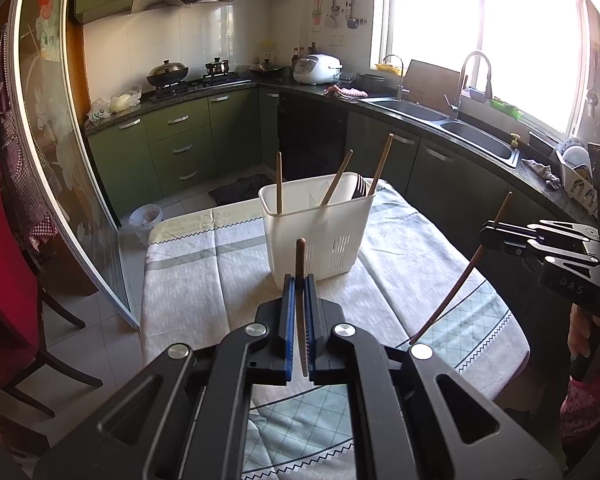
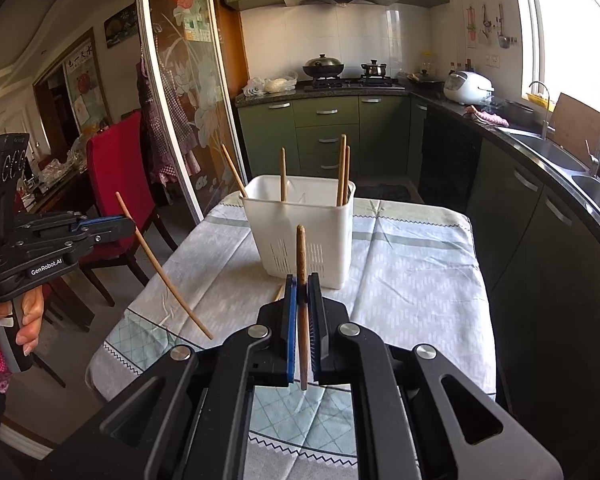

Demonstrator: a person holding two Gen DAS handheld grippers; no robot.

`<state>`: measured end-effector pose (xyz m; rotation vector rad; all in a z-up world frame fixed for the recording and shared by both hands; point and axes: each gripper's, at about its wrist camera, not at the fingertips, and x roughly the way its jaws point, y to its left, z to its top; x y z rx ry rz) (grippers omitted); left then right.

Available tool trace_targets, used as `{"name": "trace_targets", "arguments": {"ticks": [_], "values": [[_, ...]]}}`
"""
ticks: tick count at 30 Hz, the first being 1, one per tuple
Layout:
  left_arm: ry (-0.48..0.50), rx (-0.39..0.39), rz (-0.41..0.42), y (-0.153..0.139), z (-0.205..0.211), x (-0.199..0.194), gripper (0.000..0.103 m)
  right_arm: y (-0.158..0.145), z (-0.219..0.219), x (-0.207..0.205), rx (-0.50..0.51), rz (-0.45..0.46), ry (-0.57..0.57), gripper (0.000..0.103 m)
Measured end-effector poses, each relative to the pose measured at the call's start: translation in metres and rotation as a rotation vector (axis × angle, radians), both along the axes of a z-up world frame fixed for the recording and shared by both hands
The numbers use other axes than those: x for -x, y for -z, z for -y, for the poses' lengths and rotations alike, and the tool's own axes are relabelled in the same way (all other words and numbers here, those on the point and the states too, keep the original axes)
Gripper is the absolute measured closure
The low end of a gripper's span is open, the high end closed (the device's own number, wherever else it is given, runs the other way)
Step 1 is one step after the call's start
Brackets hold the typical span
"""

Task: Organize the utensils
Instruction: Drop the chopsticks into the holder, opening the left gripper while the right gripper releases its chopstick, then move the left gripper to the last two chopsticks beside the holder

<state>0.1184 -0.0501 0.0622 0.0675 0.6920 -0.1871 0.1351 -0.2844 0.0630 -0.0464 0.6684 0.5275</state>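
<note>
The left tool is clamped tight on a chopstick, held in the air above the cloth-covered worktop. Ahead of both tools stands the white utensil holder with several chopsticks in it. The right tool pinches another chopstick, also clear of the worktop.

My left wrist camera looks along its fingers at the white utensil holder from near, slightly left of it. My right wrist camera faces that holder from near, slightly right. Both share the holder, the clothed table under it and the stove counter behind it.
</note>
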Motion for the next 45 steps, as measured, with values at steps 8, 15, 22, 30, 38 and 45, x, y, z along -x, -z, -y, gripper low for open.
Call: {"name": "trace_targets", "arguments": {"ticks": [8, 15, 22, 30, 38, 45], "values": [[0.001, 0.016, 0.098, -0.057, 0.006, -0.033, 0.099, -0.063, -0.02, -0.037, -0.06, 0.076, -0.011, 0.097], [-0.007, 0.044, 0.227, -0.113, 0.017, -0.059, 0.099, -0.111, -0.03, -0.082, -0.121, 0.156, 0.041, 0.097], [-0.045, 0.023, 0.288, -0.123, 0.031, -0.094, 0.099, -0.121, -0.037, -0.13, -0.129, 0.191, 0.11, 0.097], [-0.068, -0.005, 0.134, -0.06, 0.037, -0.14, 0.099, -0.063, -0.062, -0.164, -0.031, 0.073, 0.09, 0.097], [-0.08, -0.021, 0.043, -0.028, 0.033, -0.149, 0.098, -0.039, -0.072, -0.167, 0.015, 0.049, 0.067, 0.086], [-0.066, -0.001, 0.077, -0.04, 0.026, -0.122, 0.088, -0.06, -0.055, -0.115, -0.048, 0.131, 0.043, 0.086]]}}
